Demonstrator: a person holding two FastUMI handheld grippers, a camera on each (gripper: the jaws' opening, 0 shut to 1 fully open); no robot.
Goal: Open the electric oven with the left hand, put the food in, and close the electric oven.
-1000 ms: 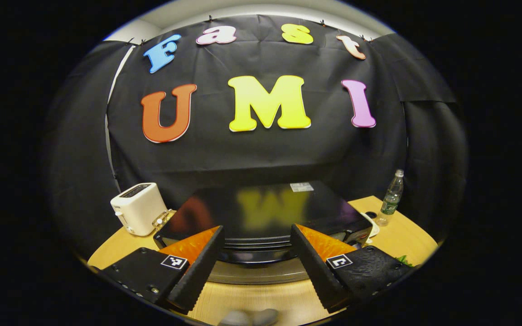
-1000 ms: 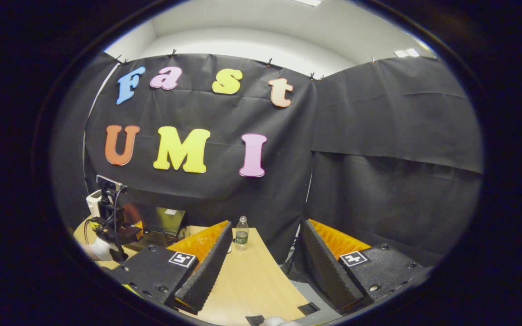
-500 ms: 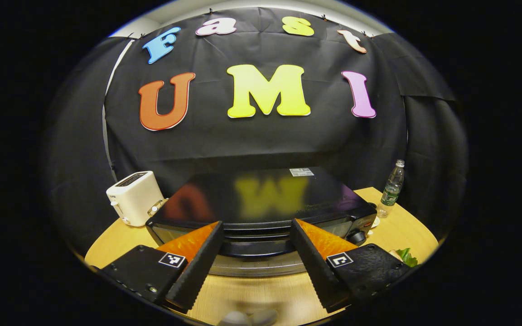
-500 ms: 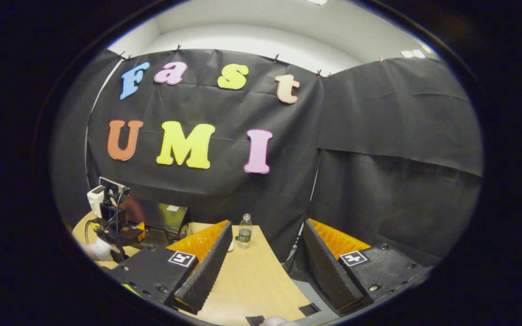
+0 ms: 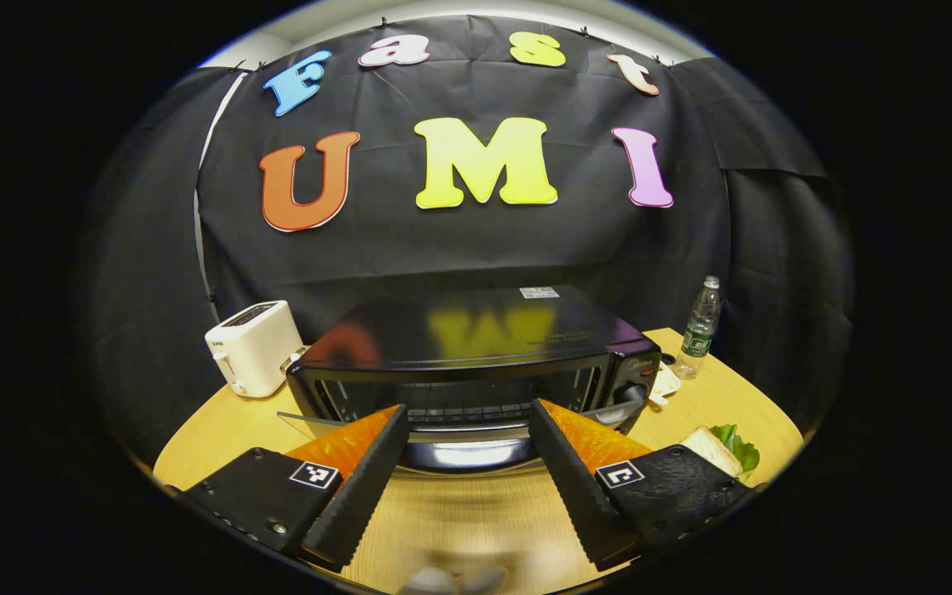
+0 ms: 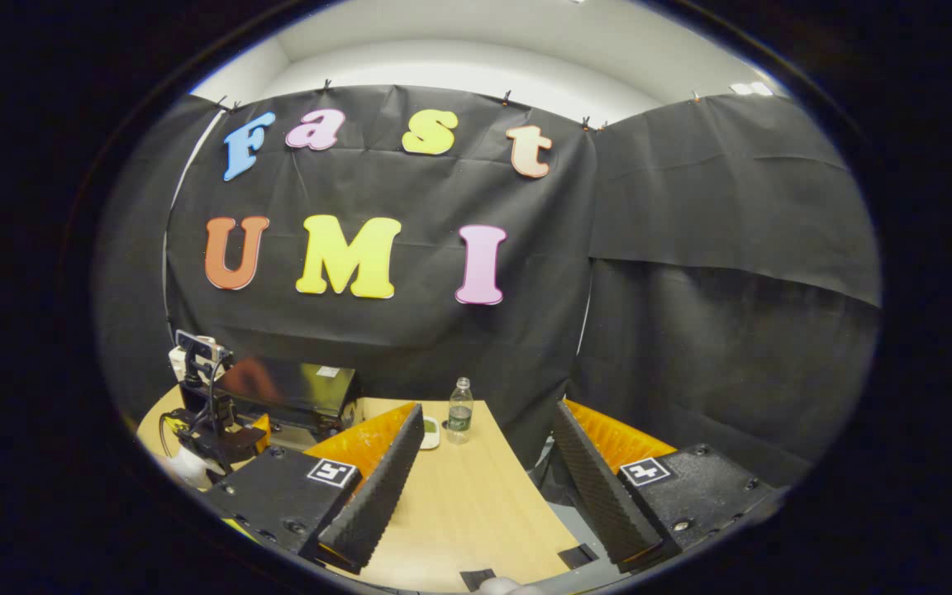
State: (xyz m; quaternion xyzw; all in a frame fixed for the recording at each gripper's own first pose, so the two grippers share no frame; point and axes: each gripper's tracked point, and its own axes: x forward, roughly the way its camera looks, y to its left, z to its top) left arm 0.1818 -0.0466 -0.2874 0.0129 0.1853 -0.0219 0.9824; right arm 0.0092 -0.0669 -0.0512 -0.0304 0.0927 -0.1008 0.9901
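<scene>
The black electric oven (image 5: 476,343) stands mid-table in the left gripper view. Its glass door (image 5: 311,420) is swung down and its wire rack (image 5: 459,406) shows inside. The door's shiny handle (image 5: 468,453) lies between the spread fingers of my left gripper (image 5: 464,487), which is open. A sandwich with lettuce (image 5: 720,450) lies on the table to the right, partly behind my right-hand finger. In the right gripper view my right gripper (image 6: 484,496) hangs open over the table's right end, with the oven (image 6: 294,392) and the left gripper (image 6: 207,417) far off to the left.
A white toaster (image 5: 251,347) stands left of the oven. A water bottle (image 5: 699,330) and a small white item (image 5: 664,382) stand to its right. The round wooden table (image 5: 220,430) ends close to the booth wall; its edge (image 6: 525,496) drops off between the right gripper's fingers.
The left gripper has pulled back toward me and the oven door has come down with it, so the oven's front and rack now show. The right gripper has barely shifted.
</scene>
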